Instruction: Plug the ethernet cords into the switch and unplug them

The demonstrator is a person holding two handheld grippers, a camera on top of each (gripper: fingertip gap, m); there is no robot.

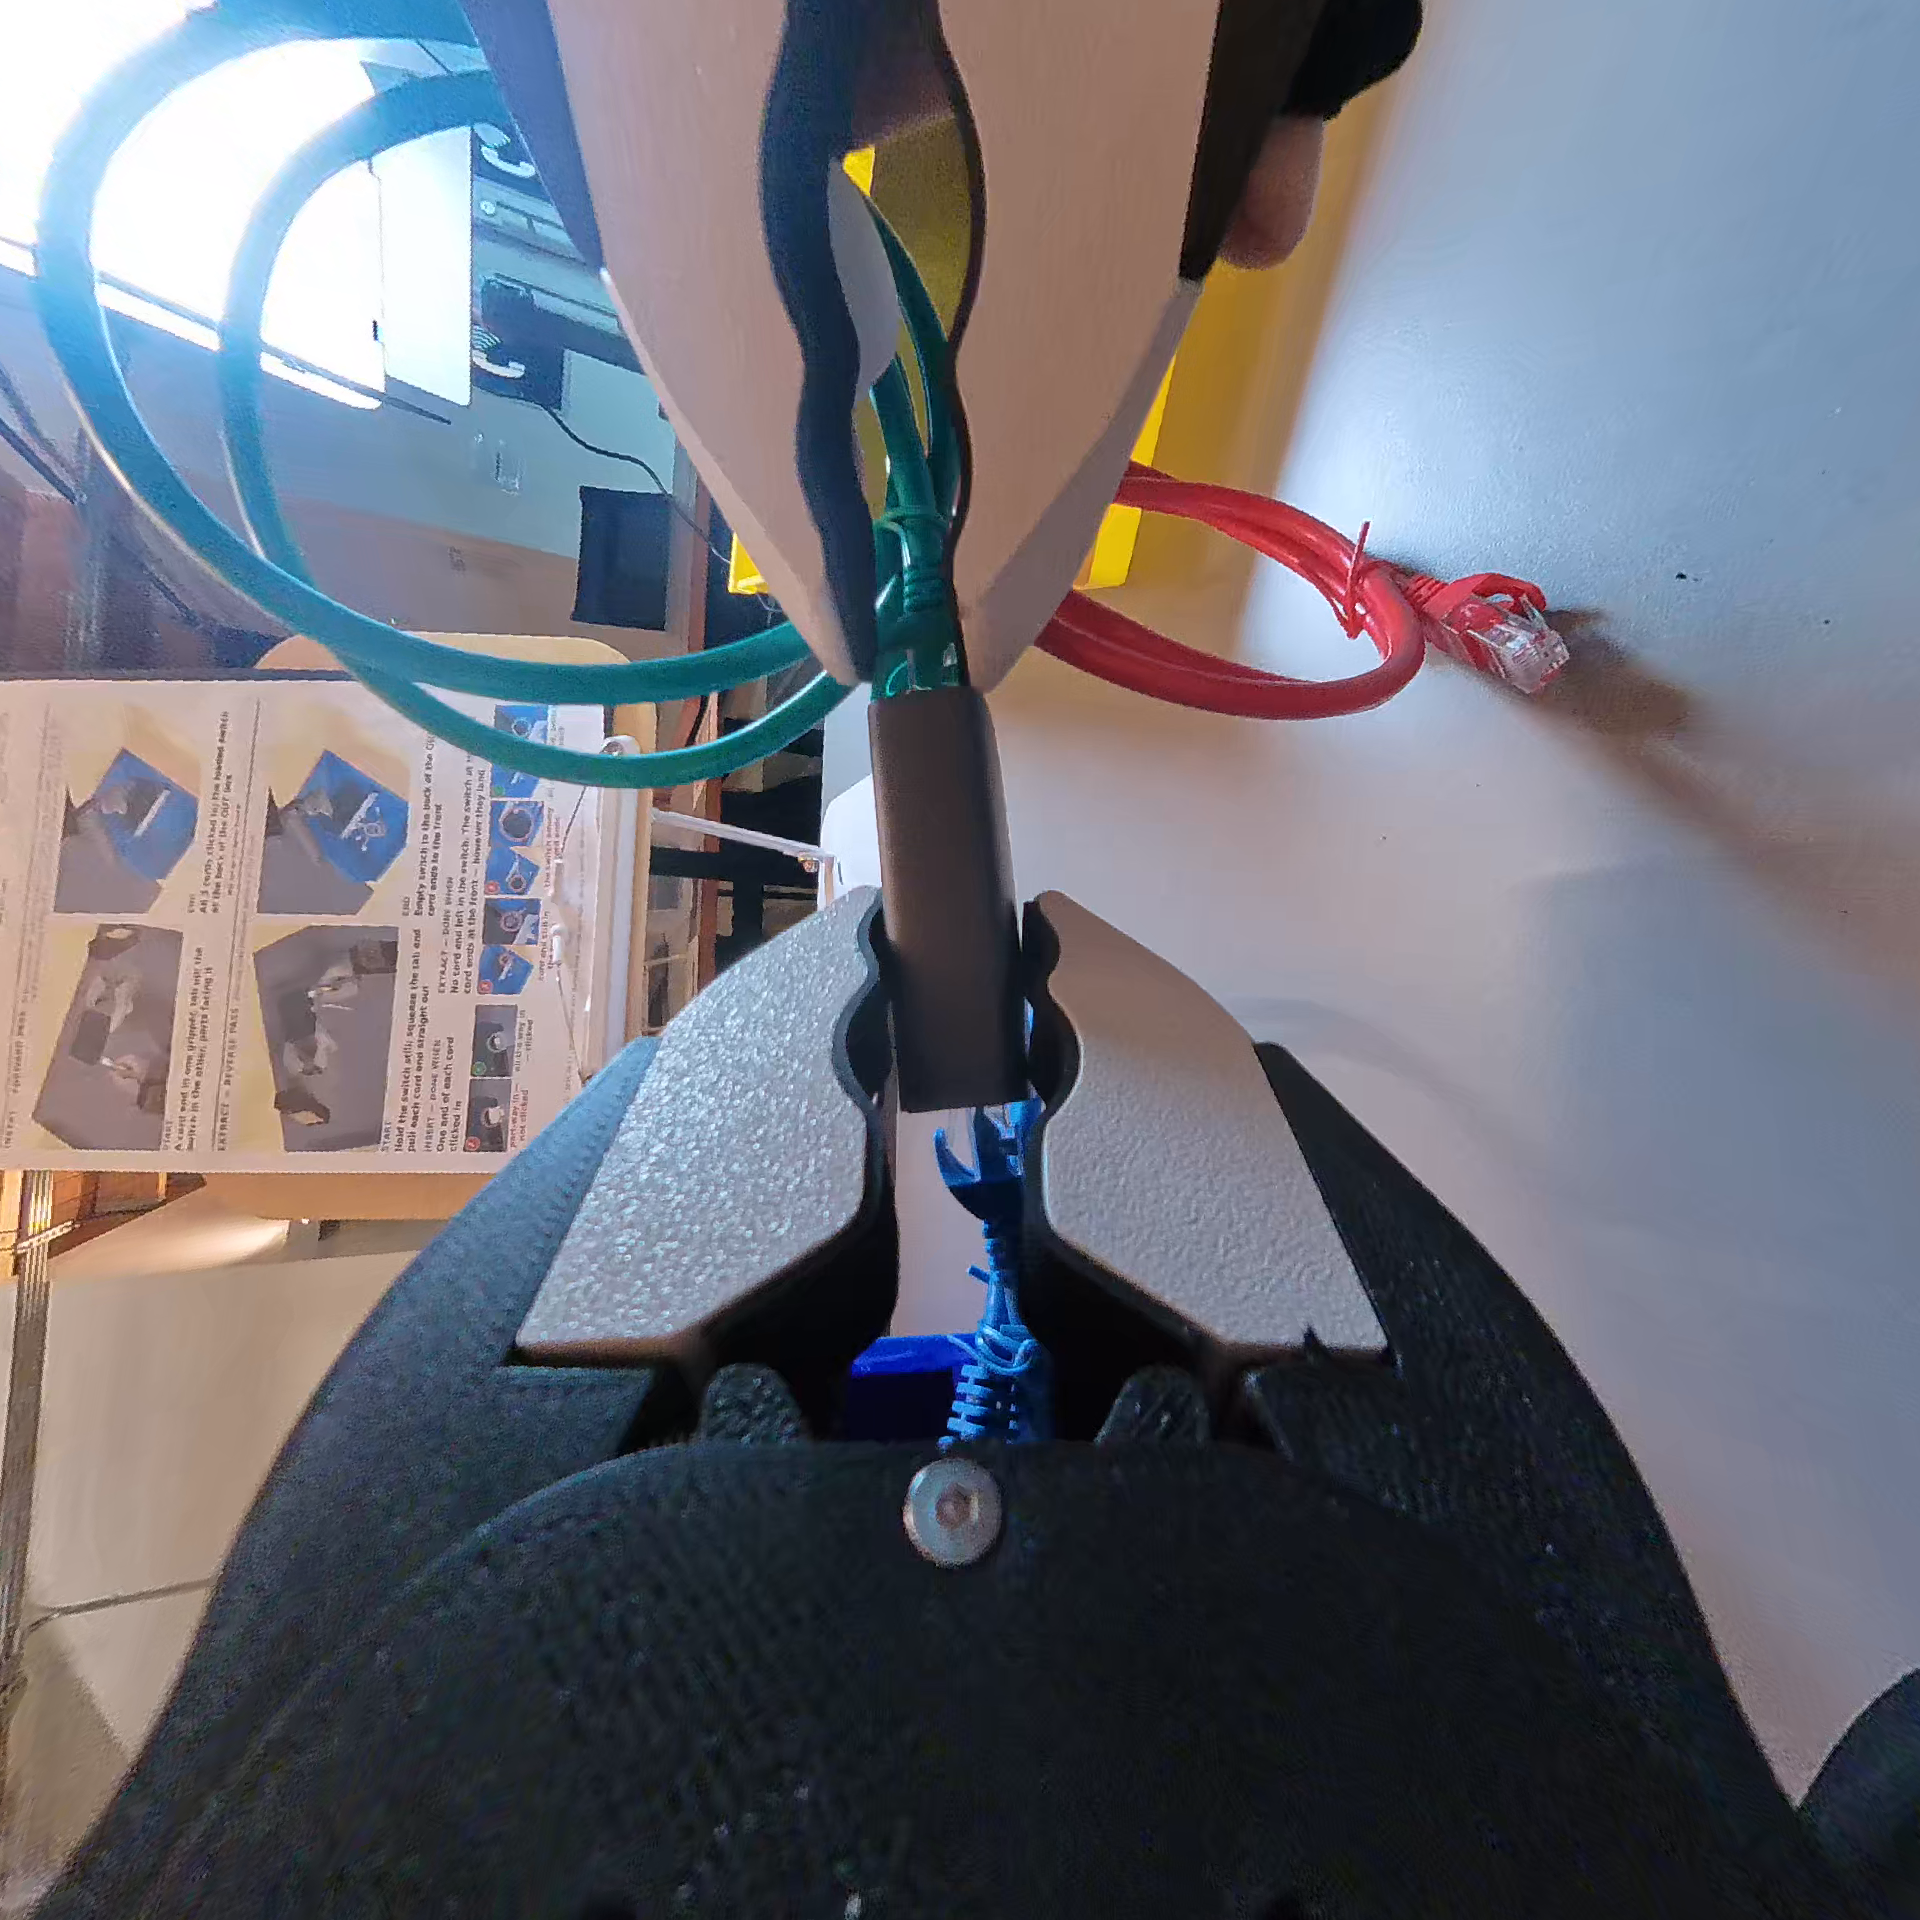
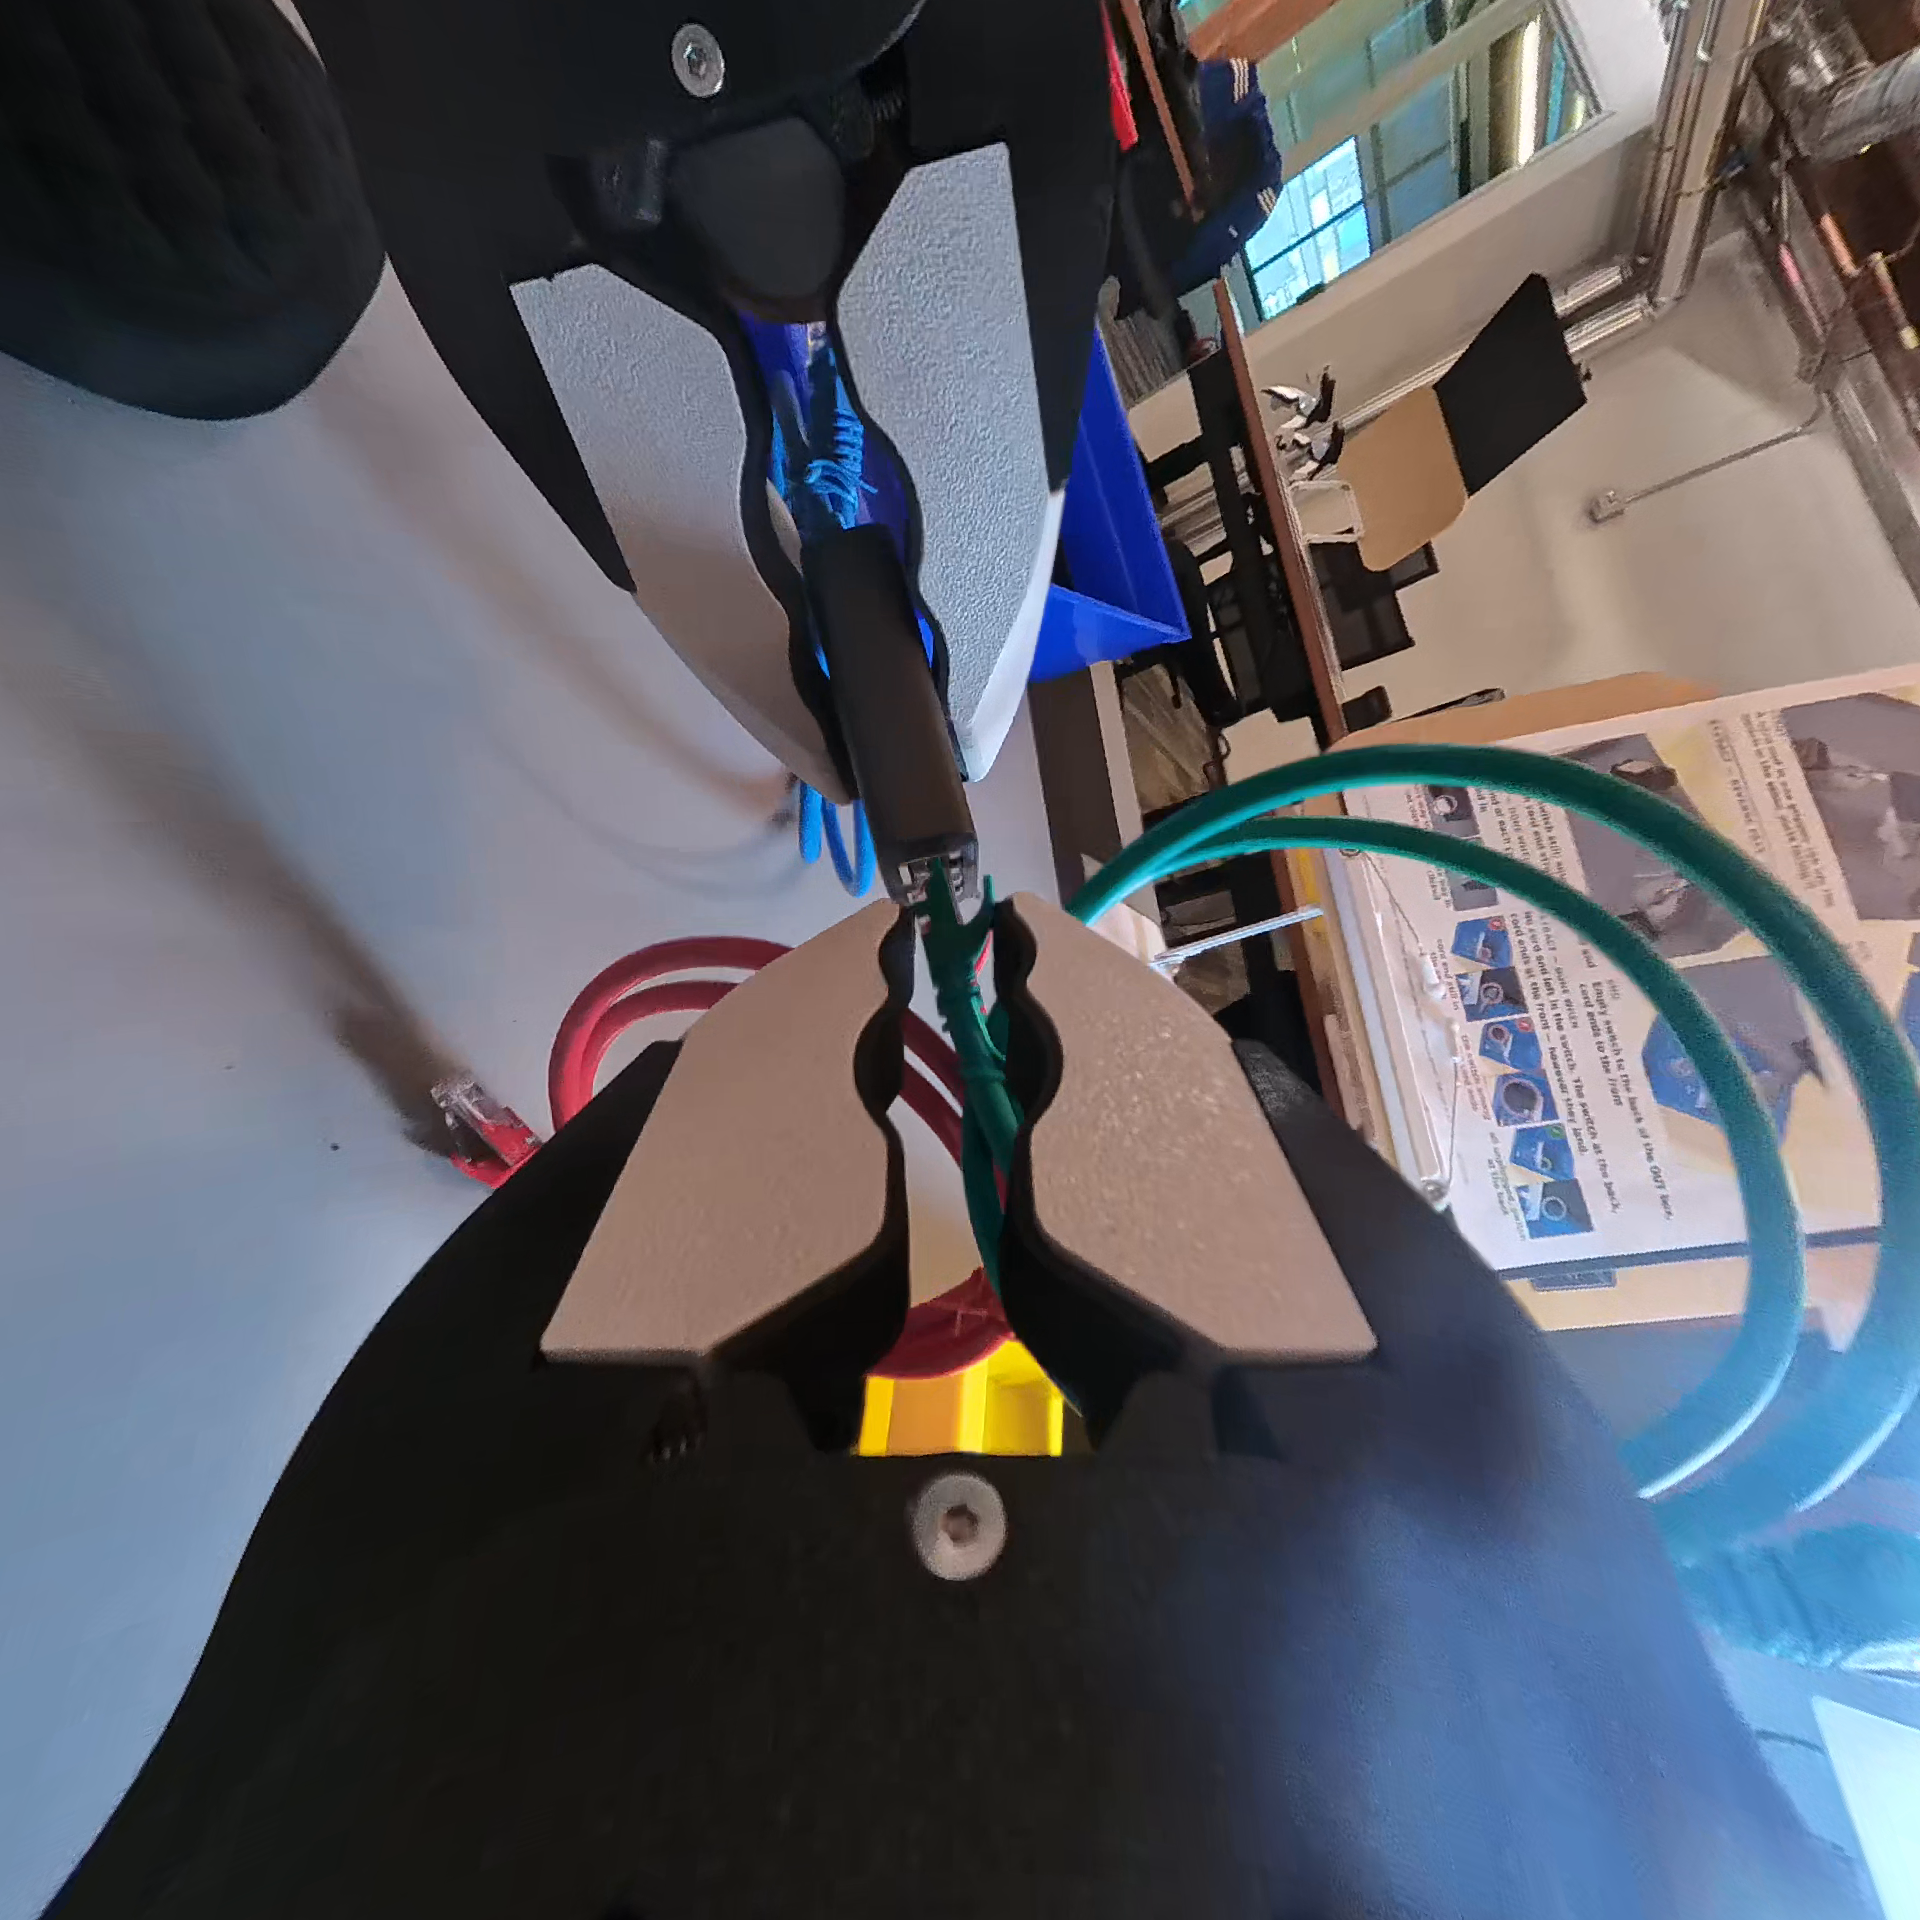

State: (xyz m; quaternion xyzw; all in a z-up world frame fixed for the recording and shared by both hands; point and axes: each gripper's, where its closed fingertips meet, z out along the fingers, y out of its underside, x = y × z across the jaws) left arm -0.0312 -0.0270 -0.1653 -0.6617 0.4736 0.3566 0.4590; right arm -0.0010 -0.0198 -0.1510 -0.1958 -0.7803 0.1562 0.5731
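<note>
My left gripper (image 1: 951, 935) is shut on the slim black switch (image 1: 945, 914) and holds it above the white table (image 1: 1558, 1039). My right gripper (image 2: 951, 925) is shut on the plug of the green cord (image 2: 951, 966), whose tip is at the port in the switch's end (image 2: 935, 868). I cannot tell how deep it sits. The green cord loops away in the air (image 1: 312, 582). A blue cord (image 1: 997, 1299) lies behind the switch between my left fingers. A red cord (image 1: 1299, 623) lies coiled on the table with its plug (image 1: 1507, 639) free.
A yellow bin (image 1: 935, 208) stands behind my right gripper and a blue bin (image 2: 1112, 540) behind my left. An instruction sheet (image 1: 260, 914) stands at the table's edge. A person's fingers (image 1: 1268, 208) show at the right gripper. Left tips to right tips: about 4 cm.
</note>
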